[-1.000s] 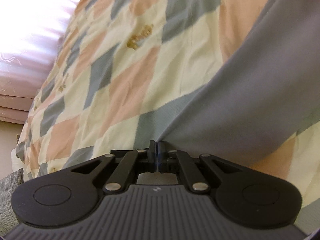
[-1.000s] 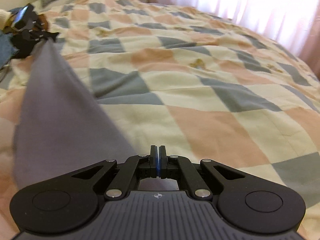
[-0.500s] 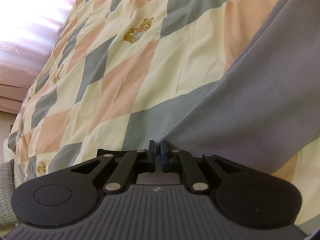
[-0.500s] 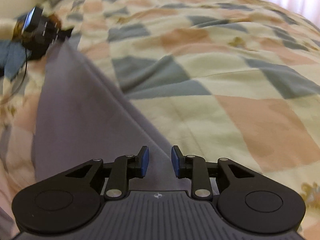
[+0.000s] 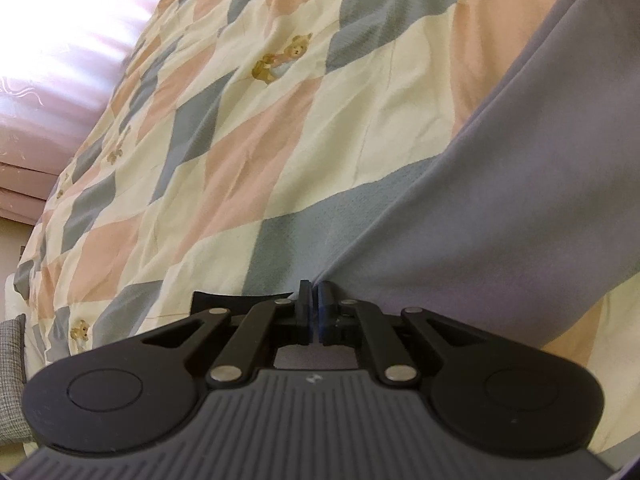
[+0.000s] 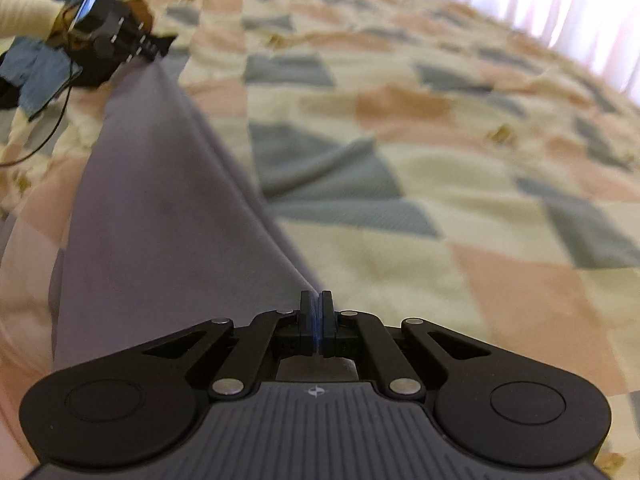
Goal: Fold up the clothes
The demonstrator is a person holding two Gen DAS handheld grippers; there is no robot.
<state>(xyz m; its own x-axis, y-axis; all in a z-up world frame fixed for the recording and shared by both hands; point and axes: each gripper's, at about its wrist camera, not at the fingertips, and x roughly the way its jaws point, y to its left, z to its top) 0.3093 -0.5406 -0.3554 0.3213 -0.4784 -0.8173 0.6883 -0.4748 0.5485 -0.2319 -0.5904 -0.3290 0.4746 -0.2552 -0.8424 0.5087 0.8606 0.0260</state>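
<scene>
A grey-purple garment (image 6: pixel 160 208) is stretched in a long band over a bed covered by a patchwork quilt (image 6: pixel 400 240) of cream, pink and blue-grey diamonds, one end pinched in each gripper. The right gripper (image 6: pixel 316 312) has its fingers closed on the near corner of the cloth, the band running away toward the bed's far left edge, where the left gripper (image 6: pixel 120 40), held by a hand in a cream sleeve (image 6: pixel 24 16), grips the other end. In the left wrist view, the left gripper (image 5: pixel 314 304) fingers are nearly together on the garment's (image 5: pixel 500 220) edge, the cloth spreading rightward.
</scene>
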